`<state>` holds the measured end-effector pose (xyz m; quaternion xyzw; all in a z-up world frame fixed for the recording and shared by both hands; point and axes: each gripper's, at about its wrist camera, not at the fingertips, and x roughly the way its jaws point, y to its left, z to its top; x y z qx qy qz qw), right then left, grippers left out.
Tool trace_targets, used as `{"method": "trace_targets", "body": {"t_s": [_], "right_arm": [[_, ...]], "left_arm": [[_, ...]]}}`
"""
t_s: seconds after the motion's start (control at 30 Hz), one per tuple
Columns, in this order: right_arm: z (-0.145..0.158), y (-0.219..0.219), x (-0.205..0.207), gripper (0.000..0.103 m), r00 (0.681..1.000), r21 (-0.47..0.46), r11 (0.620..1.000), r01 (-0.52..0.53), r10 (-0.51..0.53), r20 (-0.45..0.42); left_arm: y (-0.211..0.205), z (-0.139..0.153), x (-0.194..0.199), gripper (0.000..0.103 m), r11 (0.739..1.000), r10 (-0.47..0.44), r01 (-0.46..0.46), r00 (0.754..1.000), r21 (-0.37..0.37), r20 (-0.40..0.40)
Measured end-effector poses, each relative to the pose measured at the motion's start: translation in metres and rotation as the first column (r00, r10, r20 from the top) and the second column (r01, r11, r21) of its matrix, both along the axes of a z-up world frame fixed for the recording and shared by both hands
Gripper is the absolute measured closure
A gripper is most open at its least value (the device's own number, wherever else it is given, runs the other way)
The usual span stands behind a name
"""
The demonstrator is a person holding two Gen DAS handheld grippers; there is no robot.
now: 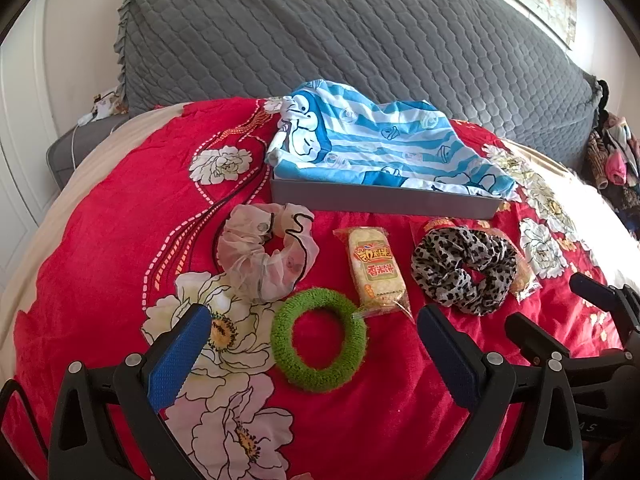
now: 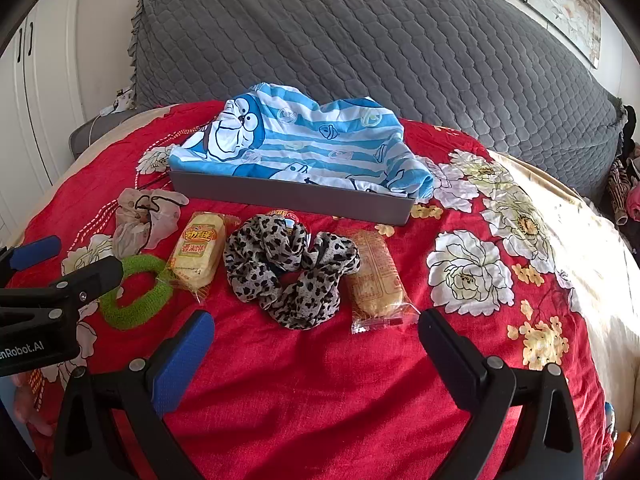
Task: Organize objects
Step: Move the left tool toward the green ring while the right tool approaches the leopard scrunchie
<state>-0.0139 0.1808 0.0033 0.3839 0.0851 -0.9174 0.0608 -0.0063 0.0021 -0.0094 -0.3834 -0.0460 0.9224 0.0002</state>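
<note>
On the red floral blanket (image 1: 120,208) lie a green hair ring (image 1: 319,340), a sheer pink scrunchie (image 1: 266,256), a yellow snack packet (image 1: 376,268) and a leopard scrunchie (image 1: 464,270). My left gripper (image 1: 314,318) hovers open, its fingers either side of the green ring, touching nothing. My right gripper (image 2: 316,322) is open just in front of the leopard scrunchie (image 2: 292,272), with a second snack packet (image 2: 376,276) to its right and the first packet (image 2: 198,252) to its left. Behind stands a grey tray (image 2: 296,196) with blue striped cartoon cloth (image 2: 304,144) draped in it.
A grey quilted headboard (image 1: 340,32) rises behind the tray (image 1: 380,198). The left gripper's body (image 2: 44,304) intrudes at the right wrist view's left edge, over the green ring (image 2: 136,292). Clothes hang at the far right (image 1: 612,156). Bare blanket (image 2: 320,392) lies nearest me.
</note>
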Motion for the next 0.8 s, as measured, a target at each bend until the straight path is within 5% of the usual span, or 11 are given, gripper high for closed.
{"method": "trace_targets", "body": {"t_s": [0.8], "right_arm": [[0.0006, -0.0034, -0.0046, 0.0, 1.0, 0.003, 1.0, -0.009, 0.009, -0.003]], "left_arm": [[0.0004, -0.0048, -0.0038, 0.0, 1.0, 0.004, -0.004, 1.0, -0.004, 0.013]]}}
